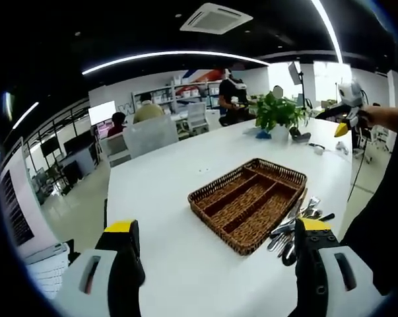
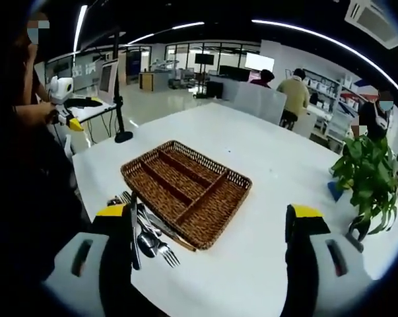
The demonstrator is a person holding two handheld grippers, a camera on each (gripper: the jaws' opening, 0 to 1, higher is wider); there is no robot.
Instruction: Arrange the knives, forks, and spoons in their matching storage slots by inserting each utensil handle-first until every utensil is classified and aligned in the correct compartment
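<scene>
A white table [image 1: 185, 165] carries a wicker tray [image 2: 185, 188] with long compartments, all bare. Just beside one of its short ends lies a tangled heap of utensils [image 2: 146, 234], right at the table edge. Picking one from that heap could, I judge, drag its neighbours off the edge or lift two at once, since handles overlap. The left claw [image 1: 218, 264] and right claw [image 2: 208, 254] both hang above the table, spread wide and released, holding nothing.
</scene>
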